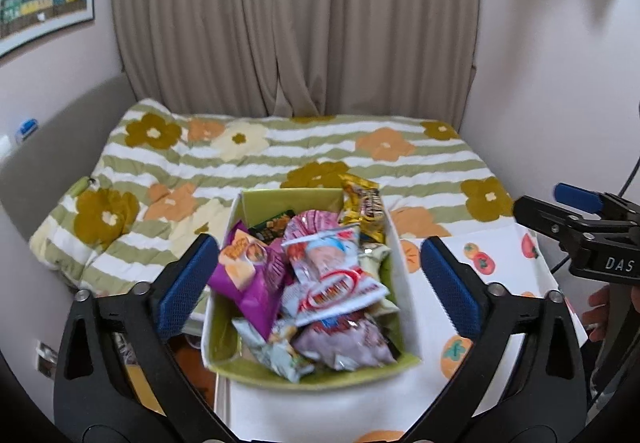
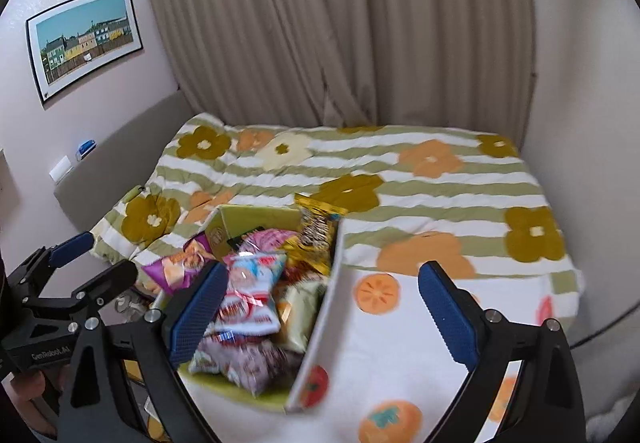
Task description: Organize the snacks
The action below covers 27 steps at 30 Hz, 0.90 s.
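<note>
The snack box [image 1: 404,275] — an open-topped fabric bin with white outer walls and a lime-green lining — sits on a white cloth with orange persimmon prints [image 1: 472,323] at the near edge of the bed [image 1: 280,159], heaped with crinkly foil and plastic snack packets [image 1: 336,283]. The left wrist view looks straight down into it between the left gripper [image 1: 316,283], whose blue ribbed fingers stand wide apart on either side of the bin and touch nothing; it alone shows a purple packet [image 1: 248,275] in full and, at the right edge, part of a hand [image 1: 600,313] below the other tool. The right wrist view sees the box from the side, so its persimmon-printed outer wall shows, and the right gripper [image 2: 324,313] also stands wide and empty, with the left finger covering part of the pile. A gold packet [image 2: 316,223] pokes above the far rim. Motion blur smears the packet labels — none can be read. A quilted, flower-patterned bedspread and pleated beige curtain [image 2: 340,23] lie beyond.
</note>
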Tool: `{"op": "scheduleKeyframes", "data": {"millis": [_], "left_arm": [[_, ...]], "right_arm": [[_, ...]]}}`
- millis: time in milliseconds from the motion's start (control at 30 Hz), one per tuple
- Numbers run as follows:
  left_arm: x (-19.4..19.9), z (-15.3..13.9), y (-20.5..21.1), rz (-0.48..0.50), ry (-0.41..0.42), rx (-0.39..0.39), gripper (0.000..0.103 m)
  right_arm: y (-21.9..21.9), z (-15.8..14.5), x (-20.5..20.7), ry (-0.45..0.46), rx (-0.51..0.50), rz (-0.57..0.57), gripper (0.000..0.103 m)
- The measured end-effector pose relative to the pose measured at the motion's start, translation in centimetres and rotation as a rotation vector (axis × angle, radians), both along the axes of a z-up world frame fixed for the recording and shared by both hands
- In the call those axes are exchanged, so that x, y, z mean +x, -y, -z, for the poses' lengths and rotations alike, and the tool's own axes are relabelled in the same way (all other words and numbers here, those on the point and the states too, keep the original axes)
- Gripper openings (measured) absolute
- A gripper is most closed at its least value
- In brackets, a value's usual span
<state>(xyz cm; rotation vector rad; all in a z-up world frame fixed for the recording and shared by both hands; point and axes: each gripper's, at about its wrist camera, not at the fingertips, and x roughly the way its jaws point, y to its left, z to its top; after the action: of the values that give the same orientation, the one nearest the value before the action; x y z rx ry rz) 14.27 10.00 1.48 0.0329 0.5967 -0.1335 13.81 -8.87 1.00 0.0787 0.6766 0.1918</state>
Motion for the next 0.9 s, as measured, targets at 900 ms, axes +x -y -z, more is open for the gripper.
{"op": "scheduleKeyframes", "data": {"millis": [900], "left_arm": [[-13.4,-0.5,6.4,-0.036,0.130,0.040,0.103]], "right_arm": [[6.0,0.1,-15.5,0.129,-0.104,0.207,0.102]]}}
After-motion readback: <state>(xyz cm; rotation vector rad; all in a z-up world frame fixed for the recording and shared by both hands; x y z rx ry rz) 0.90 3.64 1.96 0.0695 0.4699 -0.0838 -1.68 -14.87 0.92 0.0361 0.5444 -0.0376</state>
